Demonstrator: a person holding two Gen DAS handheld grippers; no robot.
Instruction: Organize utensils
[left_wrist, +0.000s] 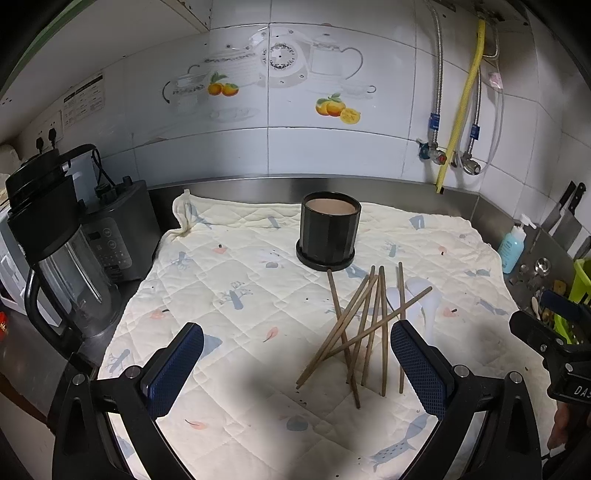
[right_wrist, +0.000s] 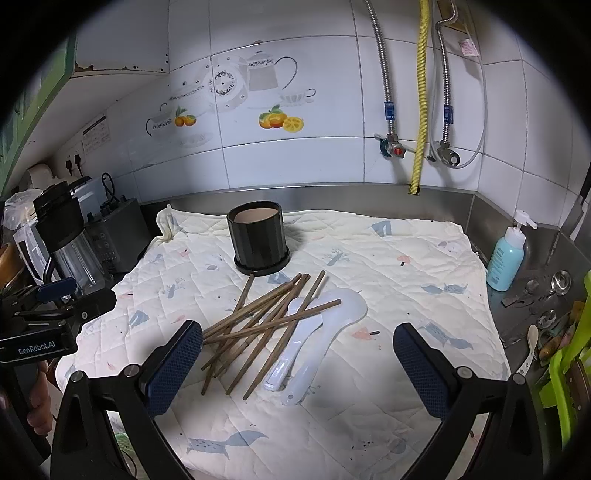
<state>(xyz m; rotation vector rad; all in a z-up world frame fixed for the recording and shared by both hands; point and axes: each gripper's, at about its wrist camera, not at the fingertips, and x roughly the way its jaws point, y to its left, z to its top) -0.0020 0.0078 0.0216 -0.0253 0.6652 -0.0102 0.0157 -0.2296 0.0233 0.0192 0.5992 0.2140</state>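
Observation:
A pile of several brown chopsticks (left_wrist: 364, 328) (right_wrist: 264, 325) lies crossed on a quilted cloth. Two white spoons (right_wrist: 317, 332) lie under and beside them; they show faintly in the left wrist view (left_wrist: 421, 302). A black round holder (left_wrist: 328, 229) (right_wrist: 258, 238) stands upright behind the pile, with nothing sticking out of it. My left gripper (left_wrist: 295, 365) is open and empty, hovering above the near side of the chopsticks. My right gripper (right_wrist: 297, 367) is open and empty, above the near ends of the chopsticks and spoon handles.
The cloth (left_wrist: 240, 266) (right_wrist: 406, 251) covers a steel counter. A blender (left_wrist: 62, 254) and a grey appliance (left_wrist: 118, 229) stand at left. A blue soap bottle (right_wrist: 506, 258), small metal items (right_wrist: 554, 291) and a green rack (right_wrist: 569, 369) are at right. Pipes and valves (right_wrist: 417, 147) hang on the tiled wall.

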